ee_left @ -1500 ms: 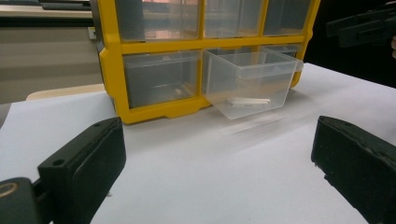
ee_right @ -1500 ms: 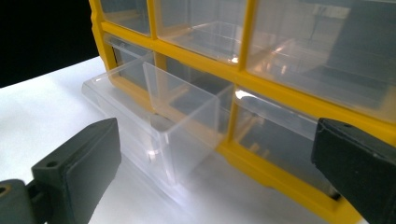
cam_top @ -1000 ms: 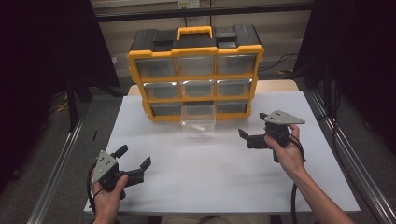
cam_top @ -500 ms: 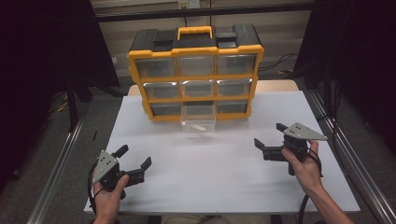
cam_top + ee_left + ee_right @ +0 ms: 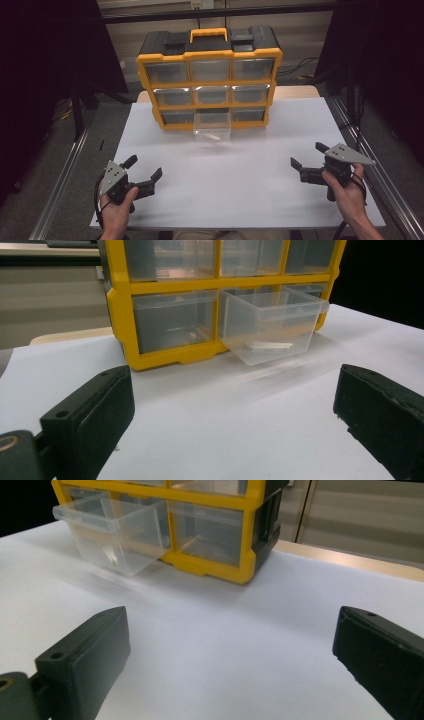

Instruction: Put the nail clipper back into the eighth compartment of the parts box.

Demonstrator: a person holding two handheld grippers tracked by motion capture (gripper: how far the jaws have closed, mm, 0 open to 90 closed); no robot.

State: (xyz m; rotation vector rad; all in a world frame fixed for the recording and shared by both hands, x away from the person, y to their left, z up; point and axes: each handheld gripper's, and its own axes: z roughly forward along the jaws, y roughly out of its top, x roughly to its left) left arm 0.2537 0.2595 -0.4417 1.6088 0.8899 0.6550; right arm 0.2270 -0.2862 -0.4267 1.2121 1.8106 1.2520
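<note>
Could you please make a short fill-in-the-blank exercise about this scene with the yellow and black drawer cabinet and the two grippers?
1. The clear plastic drawer pulled out of the yellow and black plastic drawer cabinet belongs to the ____ row.
2. The cabinet's carrying handle is ____ in colour.
3. The left gripper and the right gripper both have their jaws ____.
4. The cabinet has ____ drawers in each row.

Missing words: bottom; yellow; open; three

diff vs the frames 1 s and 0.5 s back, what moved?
The right gripper pulled back from near the organizer toward the person and out to the table's right edge, fingers open and empty throughout. The left gripper stayed put, open. The bottom-middle drawer stayed pulled out, a small white piece inside.
</note>
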